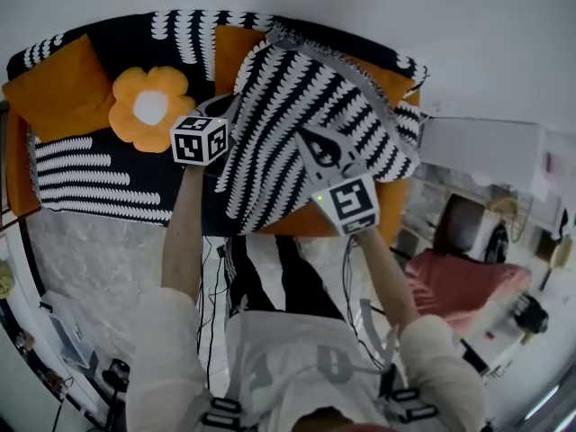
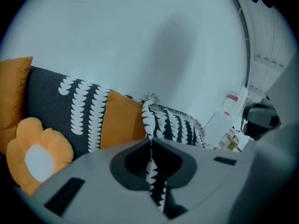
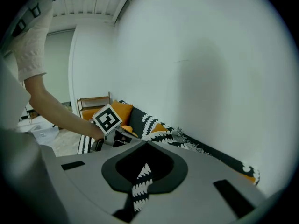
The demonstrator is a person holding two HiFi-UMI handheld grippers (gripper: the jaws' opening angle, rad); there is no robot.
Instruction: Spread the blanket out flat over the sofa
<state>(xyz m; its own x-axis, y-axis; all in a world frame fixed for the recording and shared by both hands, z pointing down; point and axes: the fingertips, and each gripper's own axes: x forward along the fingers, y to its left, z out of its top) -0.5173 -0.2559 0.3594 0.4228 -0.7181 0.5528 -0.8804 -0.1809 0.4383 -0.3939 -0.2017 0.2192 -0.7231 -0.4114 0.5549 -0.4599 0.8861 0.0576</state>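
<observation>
Above the sofa (image 1: 297,223), blanket (image 1: 306,106) edge between shut jaws of left gripper (image 2: 150,141) and right gripper (image 3: 145,143); wall (image 2: 140,41) beyond.

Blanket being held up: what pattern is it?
Black blanket with rows of white leaf shapes and a fringed edge; clearest in the head view.

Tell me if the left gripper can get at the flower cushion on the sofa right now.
Likely yes for reach: the flower cushion lies close beside the left gripper on the sofa, nothing between them. But that gripper is shut on the blanket, so it must let go first.
</observation>
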